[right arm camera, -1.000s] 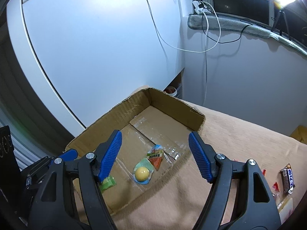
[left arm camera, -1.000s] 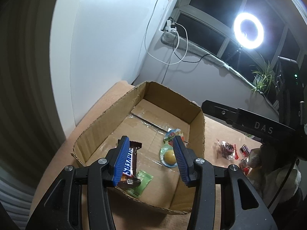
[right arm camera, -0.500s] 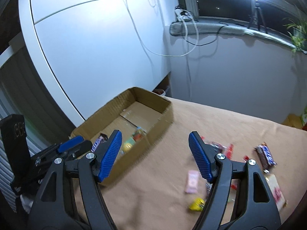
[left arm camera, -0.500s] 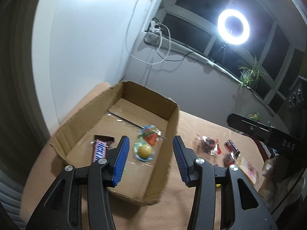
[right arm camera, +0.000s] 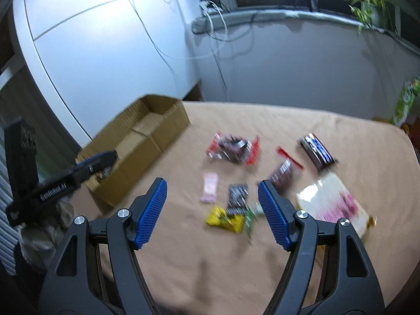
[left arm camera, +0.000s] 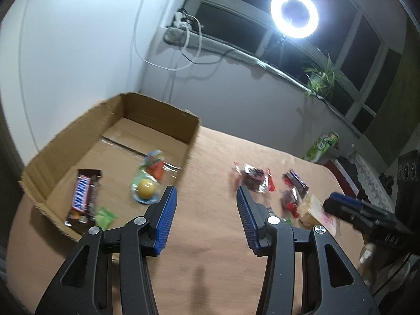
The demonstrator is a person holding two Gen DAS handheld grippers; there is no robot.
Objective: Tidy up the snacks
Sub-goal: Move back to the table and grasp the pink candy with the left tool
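Note:
An open cardboard box (left arm camera: 193,128) sits at the table's left. Inside lie a Snickers bar (left arm camera: 84,195), a green packet (left arm camera: 106,216), a yellow-centred sweet (left arm camera: 145,187) and an orange-green packet (left arm camera: 155,161). My left gripper (left arm camera: 204,220) is open and empty, above the table just right of the box. My right gripper (right arm camera: 211,211) is open and empty above loose snacks: a yellow packet (right arm camera: 223,219), a pink packet (right arm camera: 210,187), a black packet (right arm camera: 237,195), red-black wrappers (right arm camera: 232,147) and a large biscuit pack (right arm camera: 333,202).
The table has a tan cloth (left arm camera: 210,262). The box also shows in the right wrist view (right arm camera: 147,141), with the left gripper's body (right arm camera: 65,181) beside it. A dark bar (right arm camera: 316,149) lies far right. A green carton (left arm camera: 321,147) stands by the wall.
The left gripper let go of the Snickers bar, which now lies in the box, and swung right. The right gripper swung from over the box to over the loose snacks.

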